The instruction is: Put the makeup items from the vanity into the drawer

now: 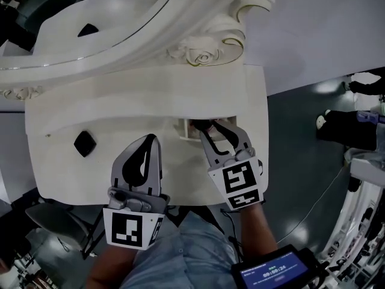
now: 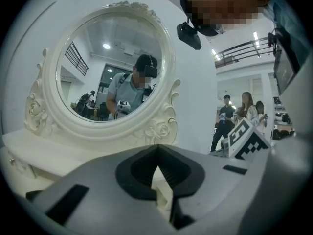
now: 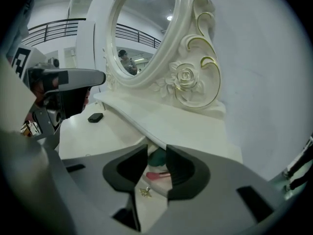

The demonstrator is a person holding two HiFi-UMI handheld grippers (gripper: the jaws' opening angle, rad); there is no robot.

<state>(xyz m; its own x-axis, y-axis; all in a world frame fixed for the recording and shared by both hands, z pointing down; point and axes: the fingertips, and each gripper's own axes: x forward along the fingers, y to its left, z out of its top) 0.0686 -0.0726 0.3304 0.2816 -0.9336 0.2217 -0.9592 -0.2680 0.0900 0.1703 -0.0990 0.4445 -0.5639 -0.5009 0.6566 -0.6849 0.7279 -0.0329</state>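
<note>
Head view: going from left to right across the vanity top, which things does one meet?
small black case → left gripper → right gripper

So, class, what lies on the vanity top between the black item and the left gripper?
Nothing: in the head view, the white vanity top is bare between the black item and the left gripper.

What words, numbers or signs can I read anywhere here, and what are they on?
"00:00:24", roughly, as it is blurred: on the dark device with a blue screen at the head view's bottom edge.
Smaller lines on that screen: too blurred to read.
Left white cube with a black-and-white square marker and right white cube: coded patterns, no letters.
Nothing else readable.
</note>
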